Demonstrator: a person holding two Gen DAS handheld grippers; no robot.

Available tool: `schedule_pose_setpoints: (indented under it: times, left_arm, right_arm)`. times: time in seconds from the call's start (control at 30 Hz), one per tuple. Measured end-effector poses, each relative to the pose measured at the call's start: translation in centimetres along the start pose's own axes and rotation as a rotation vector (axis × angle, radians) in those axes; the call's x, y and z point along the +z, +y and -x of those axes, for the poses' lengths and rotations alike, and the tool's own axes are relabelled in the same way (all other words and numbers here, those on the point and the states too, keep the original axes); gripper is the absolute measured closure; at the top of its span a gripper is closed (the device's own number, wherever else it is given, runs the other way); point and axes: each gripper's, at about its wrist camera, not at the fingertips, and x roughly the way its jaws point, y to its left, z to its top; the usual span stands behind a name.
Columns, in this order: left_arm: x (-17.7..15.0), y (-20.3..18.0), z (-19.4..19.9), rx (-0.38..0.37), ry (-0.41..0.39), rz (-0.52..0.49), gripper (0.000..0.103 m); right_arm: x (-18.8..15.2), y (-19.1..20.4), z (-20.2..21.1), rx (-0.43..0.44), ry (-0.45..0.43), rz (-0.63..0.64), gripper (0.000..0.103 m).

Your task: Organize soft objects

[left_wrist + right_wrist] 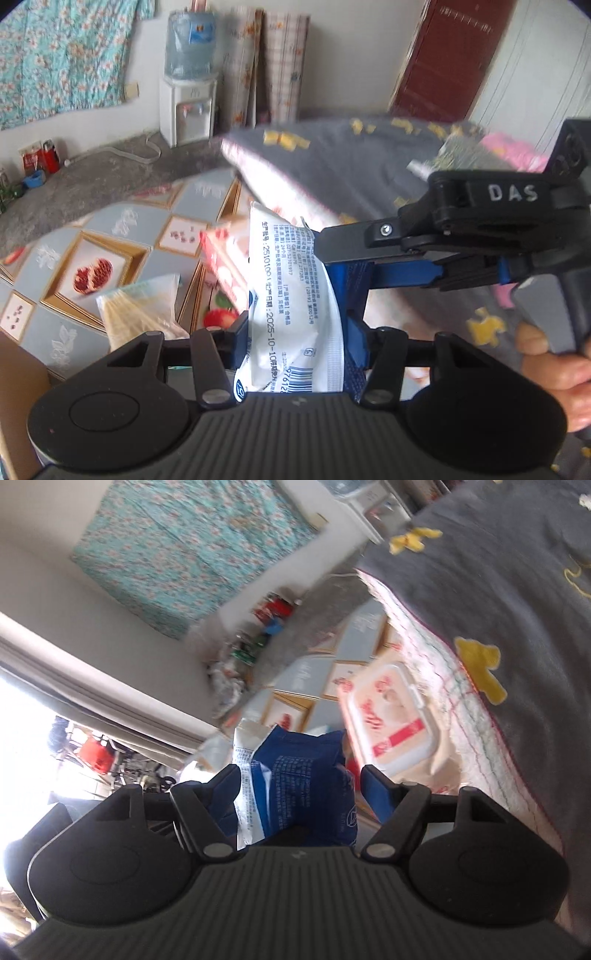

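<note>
While both tongs clamp the soft pack (291, 295), left gripper (295, 332) low centre, right gripper (334, 266) mid-right, it looks light, squashy, slippery; hold its middle.

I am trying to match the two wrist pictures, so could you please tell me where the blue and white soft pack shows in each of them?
Left wrist view: the blue and white soft pack stands lower centre, its white printed side showing, between the left gripper fingers.
Right wrist view: the pack sits lower centre, mostly its blue side, between the right gripper fingers.
Shared landmark: the grey quilt with yellow patches, upper right in both.
</note>
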Motion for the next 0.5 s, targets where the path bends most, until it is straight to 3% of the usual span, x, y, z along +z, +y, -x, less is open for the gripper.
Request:
schedule_pose_setpoints:
  times: [0.23, 0.37, 0.5]
  left_arm:
    - [-3.0, -2.7, 8.4, -0.073, -0.096, 0.035, 0.05]
    - [-6.8, -4.5, 11.1, -0.116, -0.116, 0.062, 0.049]
    - [-11.2, -6.1, 11.7, -0.157, -0.121, 0.106, 0.049]
  right_arm:
    - [-4.8, 2.8, 6.9, 0.159, -0.002, 0.034, 0.037]
    - [-9.4, 3.4, 10.9, 0.172, -0.01, 0.094, 0.044]
    - [-13.9, 2.7, 13.7, 0.13, -0.008, 0.135, 0.052]
